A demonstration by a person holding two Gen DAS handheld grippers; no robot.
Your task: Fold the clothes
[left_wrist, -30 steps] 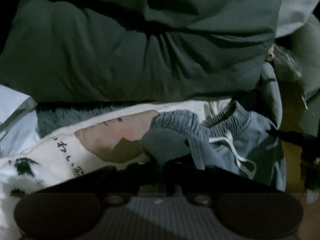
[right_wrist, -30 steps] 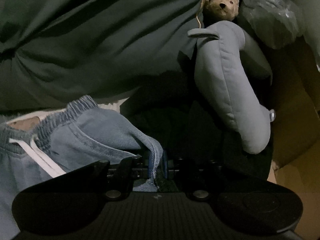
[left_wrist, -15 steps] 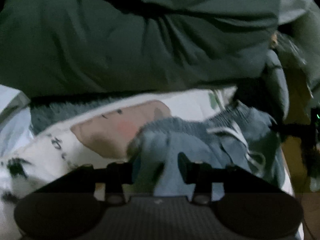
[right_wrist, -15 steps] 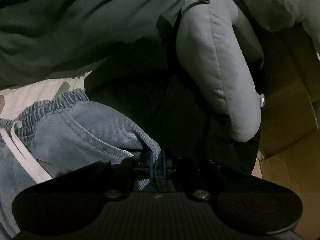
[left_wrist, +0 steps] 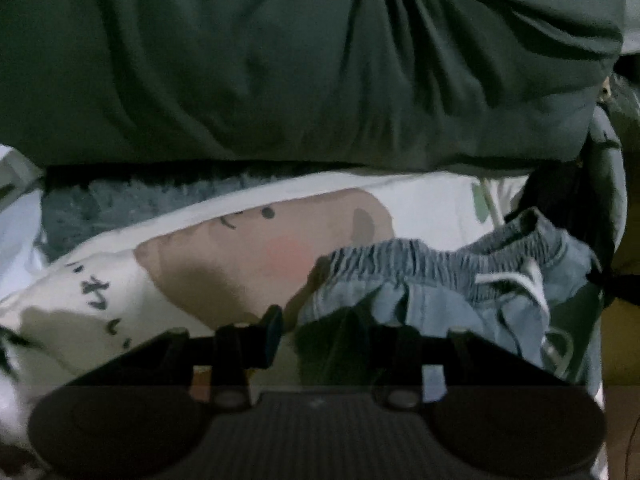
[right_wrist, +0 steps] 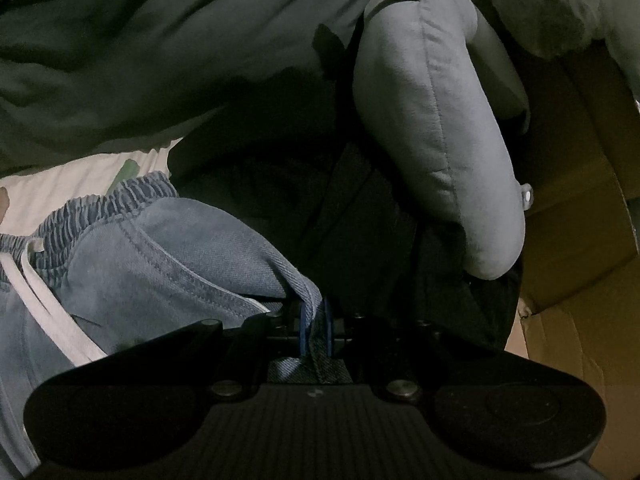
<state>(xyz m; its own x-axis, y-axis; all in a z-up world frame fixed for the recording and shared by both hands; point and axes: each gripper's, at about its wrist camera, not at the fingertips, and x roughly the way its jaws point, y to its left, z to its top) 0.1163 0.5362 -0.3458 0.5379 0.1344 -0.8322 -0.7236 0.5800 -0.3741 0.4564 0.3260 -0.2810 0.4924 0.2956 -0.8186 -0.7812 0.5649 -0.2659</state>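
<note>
Left wrist view: left tool (left_wrist: 320, 320) part open, nothing pinched, jaws apart above the printed sheet (left_wrist: 192, 272) and the near edge of the denim shorts (left_wrist: 432, 292). Shorts bunched at the right side of the bed, elastic waistband up, white drawstring (left_wrist: 532, 280) loose across it. Dark green duvet (left_wrist: 280, 72) heaped along the far edge

Right wrist view: right tool (right_wrist: 314, 326) narrow, clamped on a fold of the shorts (right_wrist: 168, 256) at their right side, cloth visibly nipped between the blue pads (right_wrist: 303, 330). Grey plush (right_wrist: 432, 128) just beyond, cardboard box (right_wrist: 580, 240) off the right edge

Likely step: laying the shorts flat before the first fold, one side let go, the other held. Next, probably: re-grip the waistband with the left tool, pull both sides apart to smooth, keep the drawstring clear
</note>
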